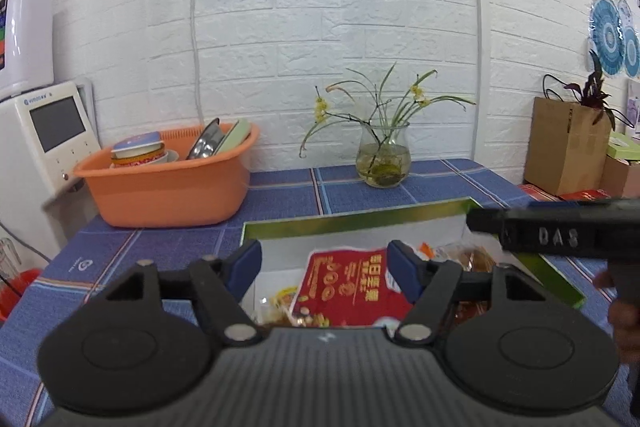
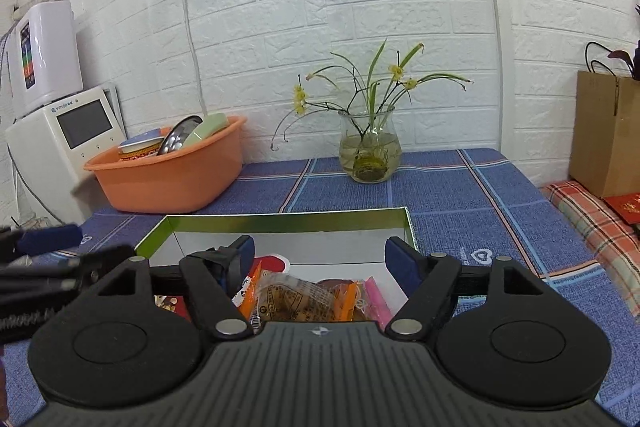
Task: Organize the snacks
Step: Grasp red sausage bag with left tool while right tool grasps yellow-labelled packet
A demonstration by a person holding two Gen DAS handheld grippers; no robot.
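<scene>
A green-rimmed box (image 1: 360, 217) (image 2: 288, 219) with a white inside sits on the blue checked tablecloth and holds several snack packs. My left gripper (image 1: 325, 263) is open over the box, above a red snack packet (image 1: 348, 283) that lies flat inside. My right gripper (image 2: 320, 257) is open over the box, above an orange-edged clear pack of brown cakes (image 2: 296, 297) and a pink pack (image 2: 378, 297). The right gripper's body (image 1: 560, 235) shows at the right in the left wrist view. The left gripper's fingers (image 2: 48, 239) show at the left in the right wrist view.
An orange basin (image 1: 168, 183) (image 2: 168, 175) with dishes stands at the back left, beside a white appliance (image 1: 44, 143). A glass vase with flowers (image 1: 384, 155) (image 2: 370, 151) stands at the back by the brick wall. A brown paper bag (image 1: 568, 147) (image 2: 608, 135) stands at the right.
</scene>
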